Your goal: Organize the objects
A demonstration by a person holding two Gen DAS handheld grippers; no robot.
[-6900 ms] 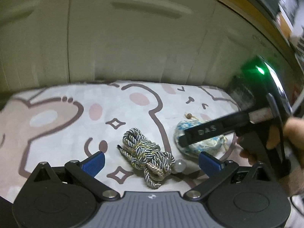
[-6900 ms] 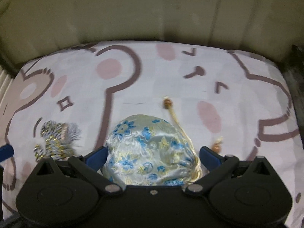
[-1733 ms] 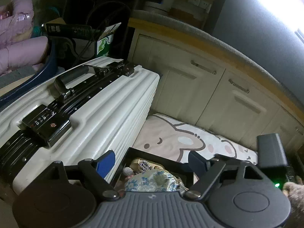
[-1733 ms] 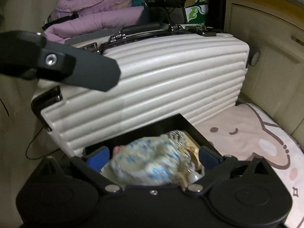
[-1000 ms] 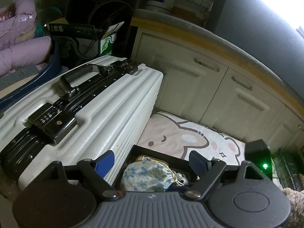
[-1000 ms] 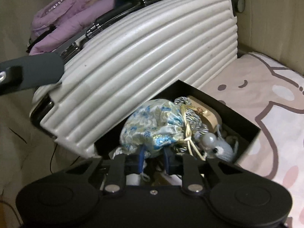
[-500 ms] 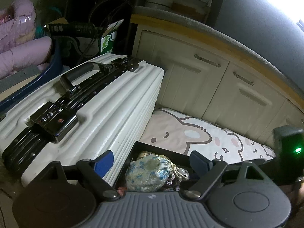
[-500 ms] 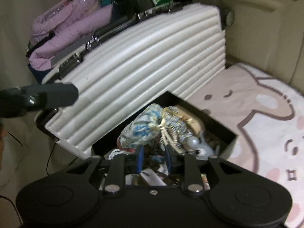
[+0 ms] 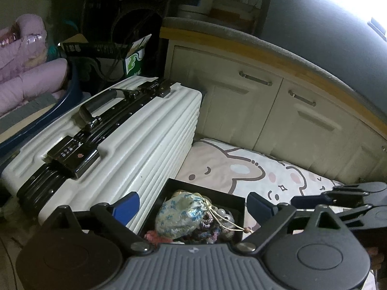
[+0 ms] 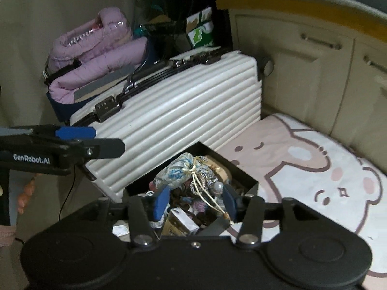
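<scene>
A blue-flowered silk pouch lies on top of a heap of small things in an open black box. Its cream drawstring trails over the box's near edge. In the right wrist view the pouch rests beside a grey-gold braided rope in the box. My right gripper hovers above the box. Its jaws are opening and press on nothing. My left gripper hangs higher, with its jaws wide, still opening and empty. Each gripper shows in the other's view, the right gripper and the left gripper.
A white ribbed suitcase lies against the box's far left side. A cartoon-print mat spreads to the right, backed by cream cabinet doors. A pink quilted bundle and a green-white carton sit behind the suitcase.
The pouch and rope, earlier on the mat, now lie in the box. My right gripper, shut at the pouch a second ago, has let go, risen and spread its jaws.
</scene>
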